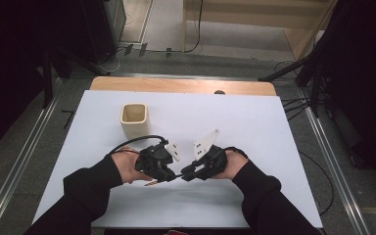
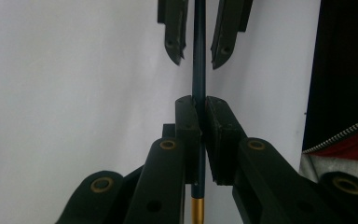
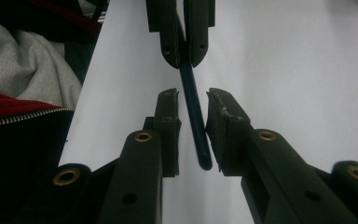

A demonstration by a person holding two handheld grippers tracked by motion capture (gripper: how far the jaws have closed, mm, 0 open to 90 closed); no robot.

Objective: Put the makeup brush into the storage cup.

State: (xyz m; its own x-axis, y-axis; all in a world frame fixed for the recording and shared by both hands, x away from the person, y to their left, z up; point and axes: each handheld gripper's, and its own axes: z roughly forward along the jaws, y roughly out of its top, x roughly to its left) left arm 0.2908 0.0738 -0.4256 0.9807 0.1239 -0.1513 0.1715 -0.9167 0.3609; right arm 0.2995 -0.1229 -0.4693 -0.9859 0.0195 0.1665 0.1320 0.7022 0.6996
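High view — table [image 1: 254,122]: white top, wooden edge at the far side.
High view — cup [image 1: 134,119]: cream, square-sided, upright, far-left of both hands, well apart from them.
High view — left gripper [image 1: 169,175]: at table centre, pointed toward the right gripper [image 1: 185,174], tips nearly meeting.
High view — pen [image 1: 176,175]: thin dark shaft bridging the two grippers; small here, detail hard to read, a pale tip apparently showing under the left gripper.
Left gripper view — left gripper [image 2: 200,116]: clenched on the pen [image 2: 198,70], pads pressed on the shaft from both sides.
Left gripper view — pen: dark blue-green shaft, gold end [image 2: 196,212] behind the jaws; far part running between the right gripper [image 2: 198,49] opposite.
Right gripper view — right gripper [image 3: 193,105]: jaws around the pen [image 3: 193,116], gaps visible on both sides, not pressing.
Right gripper view — pen: rounded dark end lying between the jaws, above the table; far part held in the left gripper [image 3: 182,51].
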